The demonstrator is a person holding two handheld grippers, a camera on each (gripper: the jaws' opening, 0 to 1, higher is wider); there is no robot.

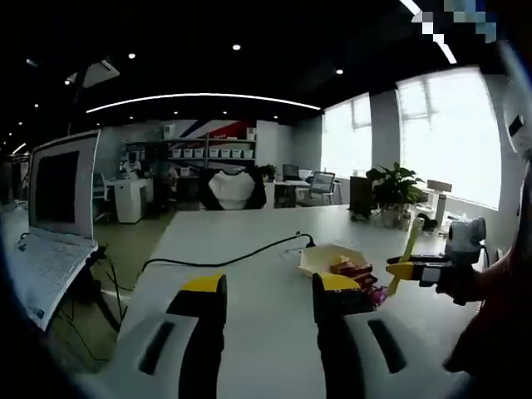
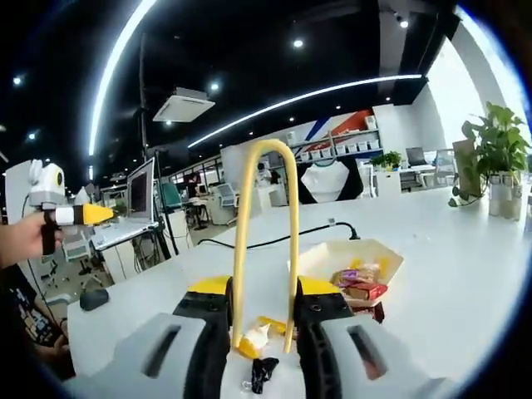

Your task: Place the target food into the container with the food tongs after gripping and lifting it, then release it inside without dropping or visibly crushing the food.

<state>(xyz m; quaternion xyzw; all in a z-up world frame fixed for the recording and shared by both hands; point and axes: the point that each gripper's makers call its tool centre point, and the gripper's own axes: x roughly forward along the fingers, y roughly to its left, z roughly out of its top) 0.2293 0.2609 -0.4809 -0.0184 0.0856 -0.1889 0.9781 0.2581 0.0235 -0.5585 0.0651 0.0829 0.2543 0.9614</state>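
My right gripper [image 2: 262, 291] is shut on the yellow food tongs [image 2: 264, 166], whose loop stands up between the jaws. The tong tips point down at the white table [image 2: 449, 274] on either side of a small pale-yellow wrapped piece of food [image 2: 256, 337]; whether they pinch it I cannot tell. A small black wrapper [image 2: 264, 370] lies just below it. The cream container [image 2: 353, 252] sits to the right and holds several snack packets [image 2: 359, 284]. My left gripper [image 1: 271, 287] is open and holds nothing, above the table [image 1: 249, 332]. The container [image 1: 328, 256], right gripper [image 1: 420, 268] and tongs [image 1: 409, 249] lie to its right.
A black cable [image 1: 224, 259] runs across the table toward the container. A laptop [image 1: 58, 195] stands at the left on a stand. A black mouse [image 2: 94, 299] lies near the table's left edge. A potted plant [image 2: 497, 154] stands at the far right. A hand holds the left gripper [image 2: 71, 214].
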